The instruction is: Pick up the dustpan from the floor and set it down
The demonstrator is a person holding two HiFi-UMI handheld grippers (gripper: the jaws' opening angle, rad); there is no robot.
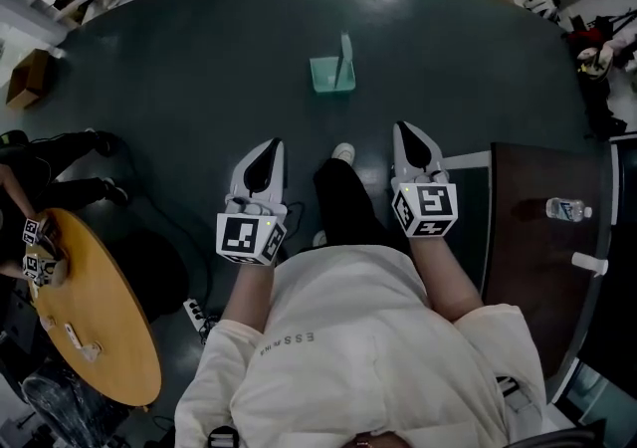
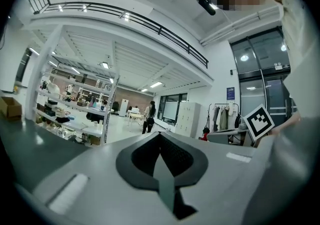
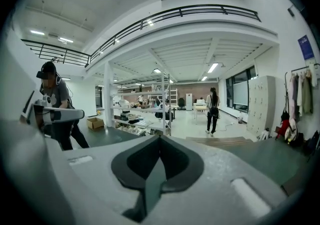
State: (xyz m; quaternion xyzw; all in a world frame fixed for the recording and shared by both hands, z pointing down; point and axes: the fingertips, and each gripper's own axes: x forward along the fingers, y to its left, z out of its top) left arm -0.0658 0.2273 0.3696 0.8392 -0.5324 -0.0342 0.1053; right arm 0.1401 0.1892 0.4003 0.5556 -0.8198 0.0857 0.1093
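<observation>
The green dustpan (image 1: 333,73) stands on the dark floor ahead of me, its handle upright at its right side. In the head view both grippers are held out in front of my body, well short of the dustpan and apart from it. My left gripper (image 1: 269,149) is shut with nothing in it, and its jaws meet in the left gripper view (image 2: 160,139). My right gripper (image 1: 406,129) is also shut and empty, its jaws together in the right gripper view (image 3: 159,141). Neither gripper view shows the dustpan. My foot (image 1: 342,152) shows between the grippers.
A round wooden table (image 1: 100,317) stands at my left, with another person (image 1: 55,172) beside it. A dark table (image 1: 542,237) at my right carries a water bottle (image 1: 567,208). A cardboard box (image 1: 30,78) lies far left. A power strip (image 1: 196,315) lies on the floor.
</observation>
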